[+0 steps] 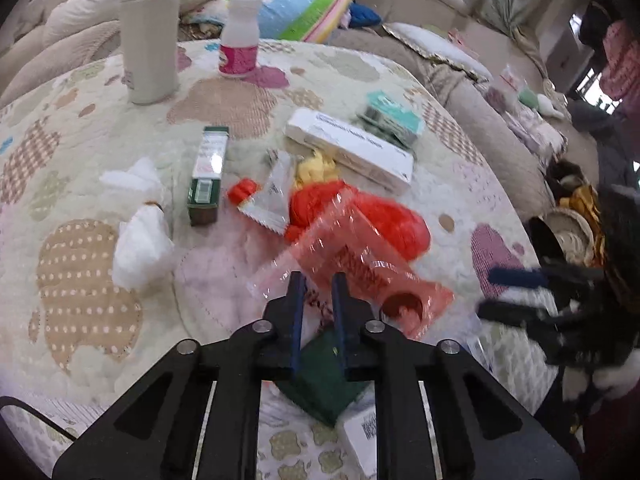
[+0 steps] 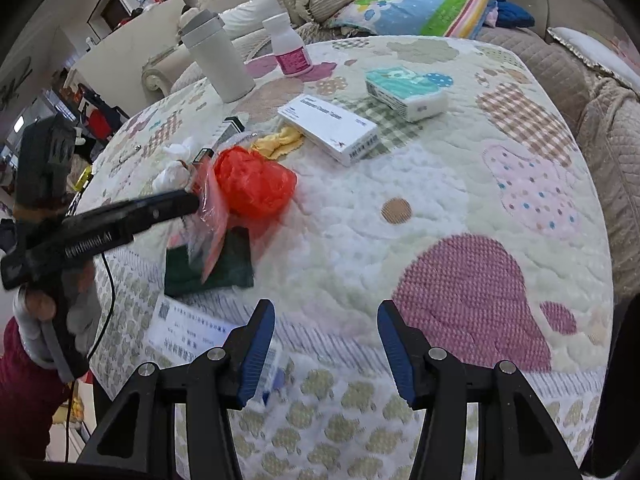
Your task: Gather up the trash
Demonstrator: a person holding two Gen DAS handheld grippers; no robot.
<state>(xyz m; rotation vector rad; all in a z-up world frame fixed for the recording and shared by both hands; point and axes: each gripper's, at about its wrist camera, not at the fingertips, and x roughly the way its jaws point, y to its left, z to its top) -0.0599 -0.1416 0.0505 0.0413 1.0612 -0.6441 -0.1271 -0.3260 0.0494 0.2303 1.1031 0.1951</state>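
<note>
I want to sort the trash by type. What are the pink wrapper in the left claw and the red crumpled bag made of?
Pink wrapper: thin clear-tinted plastic film, glossy, with sharp creases and glints. Red crumpled bag: probably thin plastic too, shiny and wrinkled, slightly translucent at its edges.

Surface cover (image 2: 400,208): your quilt is cream with pink, tan and green cloud patches, dotted or checked.
Wrapper (image 1: 360,268): clear pinkish-red with red print.
Crumpled bag (image 2: 252,184): bright red.
Flat pouch (image 2: 236,260): dark green.
Long box (image 2: 328,128): white.
Tissues (image 1: 140,240): white.
Gripper pads (image 2: 256,356): blue on black.
</note>
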